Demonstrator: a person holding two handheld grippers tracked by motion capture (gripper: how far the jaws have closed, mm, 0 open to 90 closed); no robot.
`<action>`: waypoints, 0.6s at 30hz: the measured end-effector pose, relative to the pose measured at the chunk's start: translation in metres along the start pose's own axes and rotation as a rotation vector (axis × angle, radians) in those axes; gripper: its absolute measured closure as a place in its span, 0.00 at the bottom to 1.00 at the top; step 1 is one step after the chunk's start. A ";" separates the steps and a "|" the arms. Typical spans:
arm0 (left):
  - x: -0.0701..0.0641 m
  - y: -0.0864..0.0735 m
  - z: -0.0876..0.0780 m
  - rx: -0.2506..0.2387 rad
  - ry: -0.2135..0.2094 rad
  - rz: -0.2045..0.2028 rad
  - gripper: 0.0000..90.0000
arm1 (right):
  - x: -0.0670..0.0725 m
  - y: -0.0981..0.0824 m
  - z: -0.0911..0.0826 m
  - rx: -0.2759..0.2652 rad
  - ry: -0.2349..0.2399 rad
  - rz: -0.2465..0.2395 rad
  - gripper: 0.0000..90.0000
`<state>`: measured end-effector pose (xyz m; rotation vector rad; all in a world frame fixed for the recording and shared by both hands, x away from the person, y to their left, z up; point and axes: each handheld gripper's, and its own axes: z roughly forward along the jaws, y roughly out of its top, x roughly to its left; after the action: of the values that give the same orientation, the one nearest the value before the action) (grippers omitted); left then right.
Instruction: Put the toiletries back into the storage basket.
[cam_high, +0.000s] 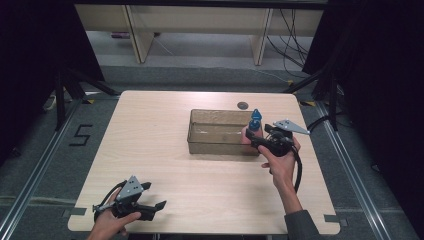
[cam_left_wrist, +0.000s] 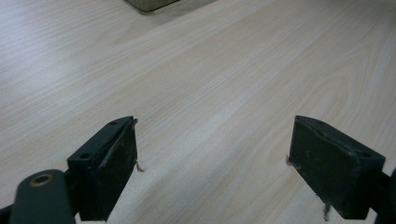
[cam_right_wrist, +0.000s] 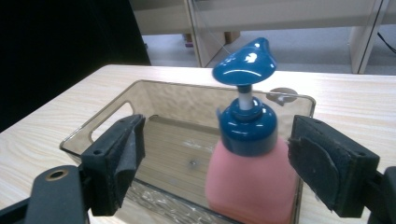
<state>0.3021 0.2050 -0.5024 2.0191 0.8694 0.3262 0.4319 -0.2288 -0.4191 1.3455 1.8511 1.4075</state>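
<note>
The pink pump bottle (cam_right_wrist: 250, 179) with its blue head stands inside the clear bin (cam_right_wrist: 93, 123), hard against the bin's right end wall. The right claw (cam_right_wrist: 215, 163) gapes wide around it, pads untouched (bottle nearer the right pad). The left claw (cam_left_wrist: 212, 163) hangs open and empty over bare tabletop (cam_high: 155, 150) near the front edge.

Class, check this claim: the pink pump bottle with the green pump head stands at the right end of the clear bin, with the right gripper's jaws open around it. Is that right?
Not quite: the pump head is blue, not green, as the right gripper view shows. The rest holds: the pink pump bottle stands at the right end of the clear bin, and the right gripper has its jaws open around it.
</note>
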 end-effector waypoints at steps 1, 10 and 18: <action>0.000 0.000 0.000 0.002 0.003 0.002 0.16 | 0.001 -0.001 0.001 -0.011 0.007 -0.002 0.22; 0.000 0.000 0.000 0.001 0.004 0.000 0.16 | 0.014 -0.004 -0.004 -0.005 0.033 -0.008 0.22; 0.002 0.000 -0.001 0.017 0.014 0.019 0.16 | 0.022 -0.011 -0.005 -0.011 0.060 -0.009 0.21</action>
<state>0.3033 0.2068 -0.5018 2.0441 0.8648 0.3450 0.4142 -0.2121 -0.4229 1.3012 1.8830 1.4663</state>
